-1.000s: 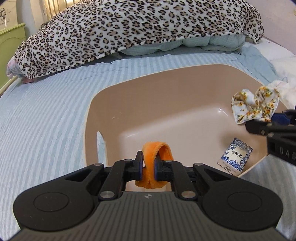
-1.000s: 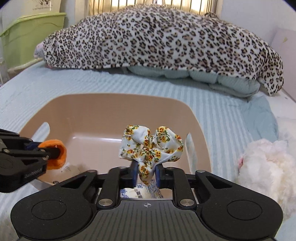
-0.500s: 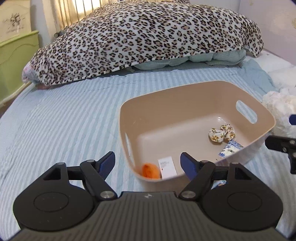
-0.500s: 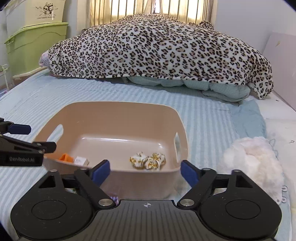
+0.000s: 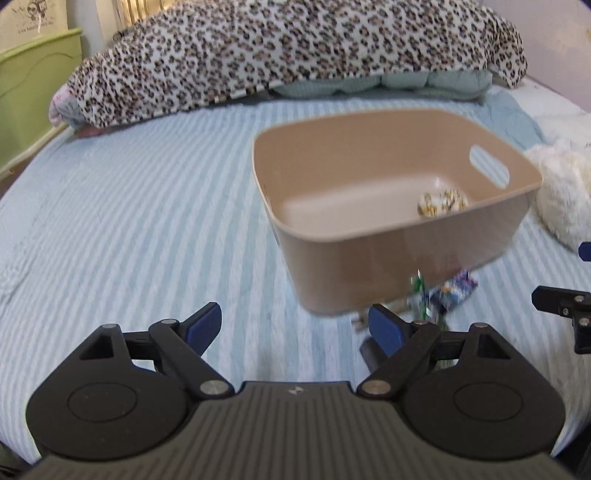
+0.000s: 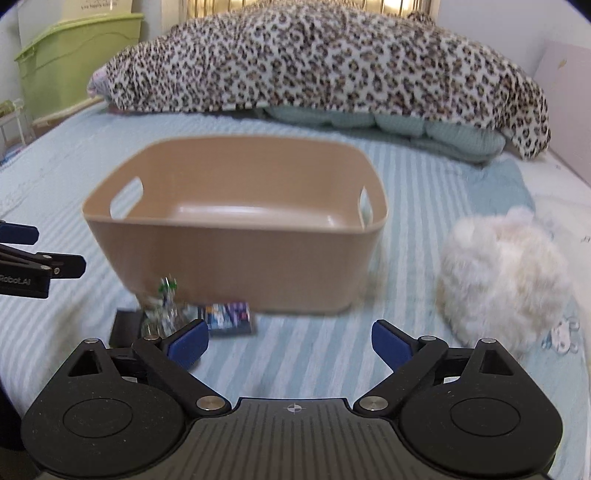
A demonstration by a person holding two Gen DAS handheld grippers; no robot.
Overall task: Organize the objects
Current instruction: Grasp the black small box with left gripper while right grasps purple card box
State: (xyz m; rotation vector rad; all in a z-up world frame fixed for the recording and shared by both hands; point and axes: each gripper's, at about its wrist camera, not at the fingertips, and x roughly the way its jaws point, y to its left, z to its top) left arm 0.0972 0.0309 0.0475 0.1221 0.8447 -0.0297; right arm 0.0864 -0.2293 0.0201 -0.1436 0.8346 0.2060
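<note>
"RobotAI" is read on the left gripper (image 6: 40, 273), which is spread wide and empty. The beige bin (image 6: 236, 254) on the striped bedspread (image 5: 147, 221) contains the floral scrunchie (image 5: 442, 202). The right gripper (image 6: 290, 341) is likewise released.

Tan bin (image 6: 236, 258) on the striped bed (image 6: 406, 192)

Right gripper (image 6: 290, 341) spread wide, empty — small blurred items, perhaps packets (image 6: 229, 314), lie just before the bin — white fluffy toy (image 6: 502, 280) beside it.

Bedroom in a home.
Shown by a bed with a striped blue sheet (image 6: 332, 354), a leopard-print blanket (image 6: 314, 62) heaped over a quilt, green storage bins (image 6: 74, 55) alongside, curtained window (image 6: 295, 4) behind.
</note>
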